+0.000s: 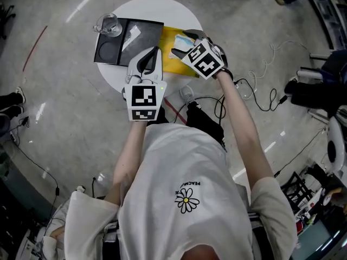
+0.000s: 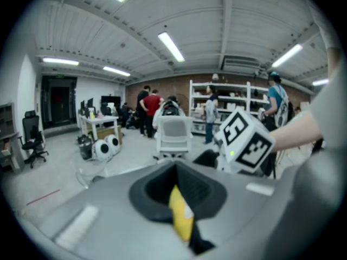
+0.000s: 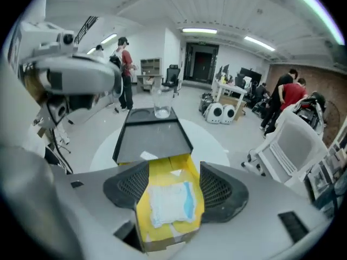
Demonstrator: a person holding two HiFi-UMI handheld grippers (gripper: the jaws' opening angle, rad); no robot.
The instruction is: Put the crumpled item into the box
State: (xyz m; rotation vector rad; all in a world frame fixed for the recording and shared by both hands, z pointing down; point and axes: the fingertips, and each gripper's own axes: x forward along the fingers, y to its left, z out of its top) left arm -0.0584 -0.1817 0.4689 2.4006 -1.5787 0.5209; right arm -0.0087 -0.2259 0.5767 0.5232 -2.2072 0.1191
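Observation:
A yellow open box [image 1: 172, 43] stands on the round white table [image 1: 173, 7]. A crumpled white and blue item [image 3: 169, 202] lies inside the box [image 3: 142, 213]. My right gripper [image 3: 173, 184] hovers over it, jaws open on either side with the pads clear of the item. In the head view the right gripper [image 1: 182, 50] is at the box's near right side. My left gripper [image 1: 154, 55] is at the box's left edge. In the left gripper view the left gripper [image 2: 179, 199] is shut on a yellow box flap [image 2: 182, 218].
A black tray [image 1: 145, 32] lies left of the box with a clear glass [image 1: 108, 24] at its far left corner and a white scrap on it. Cables trail on the floor by the table. People, chairs and shelves stand in the background.

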